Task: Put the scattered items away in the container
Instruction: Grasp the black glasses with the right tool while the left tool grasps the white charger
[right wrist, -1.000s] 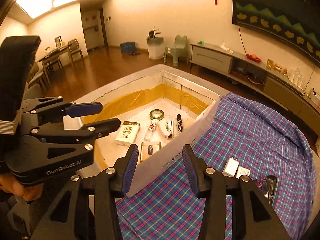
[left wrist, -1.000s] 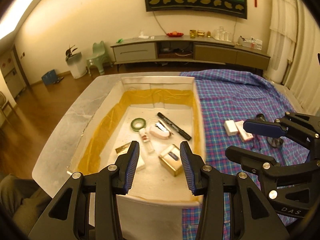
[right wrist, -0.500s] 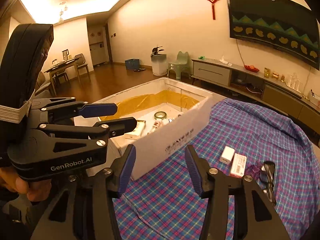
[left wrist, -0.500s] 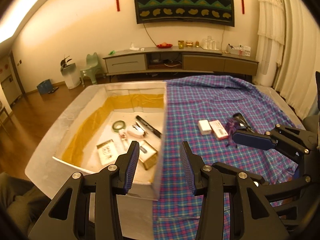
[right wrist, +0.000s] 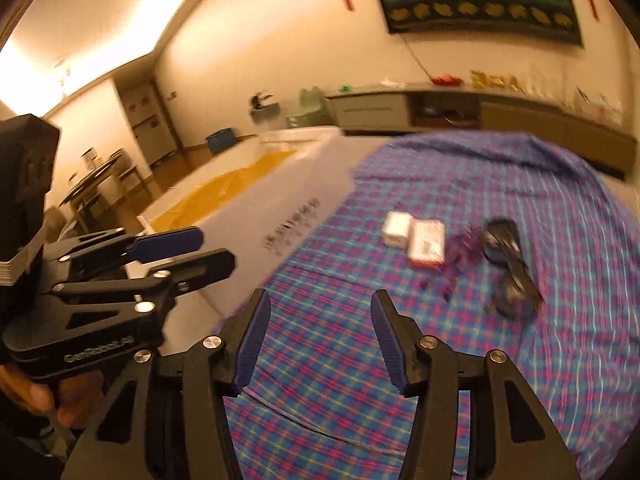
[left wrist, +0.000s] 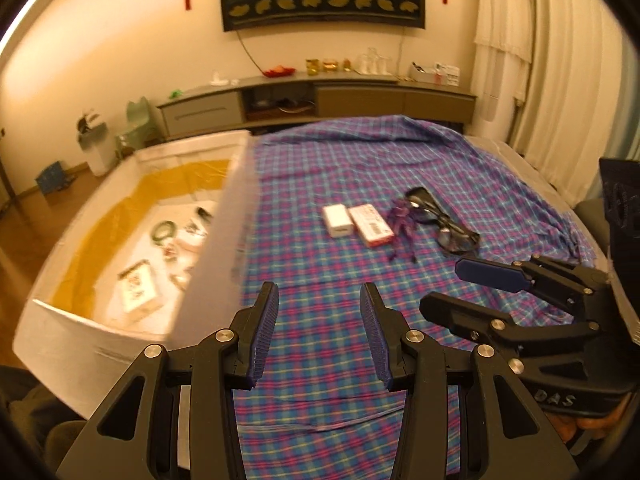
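Four loose things lie in a short row on the blue-and-purple checked cloth [left wrist: 340, 184] that covers the worktop: a small white rectangular charger block [left wrist: 338, 220], touching it a white-and-red flat carton [left wrist: 370, 226], then a small purple tangle of ribbon or plastic [left wrist: 402, 220], and last a pair of dark-framed glasses [left wrist: 444, 224]. Taking the charger block as the landmark, the large white foam box with the yellow lining [left wrist: 224, 224] stands well off on one side of it and the other three things run away on the opposite side, the glasses furthest from the box.

The right claw [right wrist: 320, 340] stands spread with nothing between its pads; its jaws have just been opening. The charger block lies ahead of it and a little to the right, the carton's long axis pointing roughly away from the claw, so a straight reach with the pads across the short sides looks workable. The left claw [left wrist: 318, 336] is partly spread, also empty, and sits close to the box wall. By my judgement the right claw is nearer the row.

The left wrist view looks down into the box and shows things already lying there, a green ring among them; the right wrist view shows only its outer wall with dark print, and is blurred.
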Available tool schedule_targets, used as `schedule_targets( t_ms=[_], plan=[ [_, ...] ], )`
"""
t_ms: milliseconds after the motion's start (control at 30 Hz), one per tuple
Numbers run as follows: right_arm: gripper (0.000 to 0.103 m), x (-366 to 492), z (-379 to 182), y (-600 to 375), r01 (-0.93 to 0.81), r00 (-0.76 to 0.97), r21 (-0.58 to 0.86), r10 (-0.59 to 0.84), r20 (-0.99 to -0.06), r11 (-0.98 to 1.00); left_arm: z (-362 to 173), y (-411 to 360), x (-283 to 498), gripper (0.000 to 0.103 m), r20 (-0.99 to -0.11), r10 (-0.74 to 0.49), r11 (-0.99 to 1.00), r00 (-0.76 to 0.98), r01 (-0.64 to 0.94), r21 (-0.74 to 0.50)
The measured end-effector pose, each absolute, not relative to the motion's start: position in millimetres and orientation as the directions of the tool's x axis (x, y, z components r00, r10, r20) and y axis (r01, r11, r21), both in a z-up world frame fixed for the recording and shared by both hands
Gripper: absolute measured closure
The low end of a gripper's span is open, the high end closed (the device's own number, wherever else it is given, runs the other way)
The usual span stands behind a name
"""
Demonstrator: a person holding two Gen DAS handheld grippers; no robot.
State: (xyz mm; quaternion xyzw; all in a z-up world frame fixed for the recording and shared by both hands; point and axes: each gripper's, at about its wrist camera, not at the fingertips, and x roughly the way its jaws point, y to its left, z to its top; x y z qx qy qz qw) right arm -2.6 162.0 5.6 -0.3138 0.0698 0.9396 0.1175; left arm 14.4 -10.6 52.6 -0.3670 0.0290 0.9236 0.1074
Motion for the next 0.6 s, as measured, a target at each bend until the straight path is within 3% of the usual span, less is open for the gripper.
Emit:
schedule_targets(
  t_ms=[233, 400, 600],
  plan=[
    [0.049, 7, 1, 225, -0.431, -0.728, 0.135, 0.255, -0.637, -0.892, 29, 28, -29, 0.052, -0.738, 0.294, -0.946, -0.608, -0.293, -0.135],
    [0.049, -8, 3, 255, -0.471, -0.664, 0.058, 0.310, -0.680, -0.880, 4, 53, -79, 0.048, -0.781, 0.365, -0.923, -0.506, -0.304, -0.235],
    [0.047, -46, -4, 299, -0.455, -0.578, -0.050, 0.338, -0.743, -0.889, -28, 71, -133, 0.048, -0.823, 0.354, -0.932, -0.444, -0.243, -0.269]
  ],
)
